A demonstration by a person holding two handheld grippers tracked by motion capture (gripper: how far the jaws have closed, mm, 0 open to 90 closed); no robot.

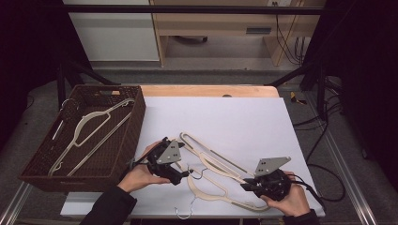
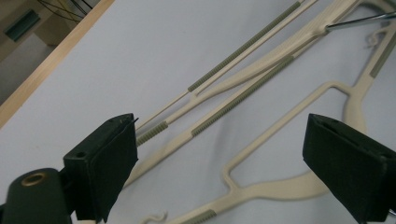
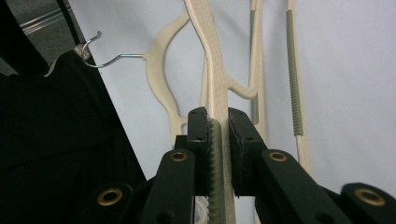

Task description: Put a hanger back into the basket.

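Two beige plastic hangers [image 1: 213,161] lie crossed on the white sheet [image 1: 234,122] between my hands. My right gripper [image 3: 216,116] is shut on one hanger arm [image 3: 211,70], its pads pressing on the ribbed strip; in the high view it sits at the lower right [image 1: 245,186]. My left gripper [image 2: 224,140] is held low over the hangers [image 2: 261,88] with its jaws wide open and touching nothing. In the high view it is at the centre left [image 1: 184,174], beside a wire hook [image 1: 197,174].
A dark wicker basket [image 1: 47,173] stands at the left edge of the sheet with another beige hanger [image 1: 89,129] inside it. A second wire hook [image 1: 185,213] lies near the sheet's front edge. A dark sleeve [image 3: 51,140] shows left of the right gripper.
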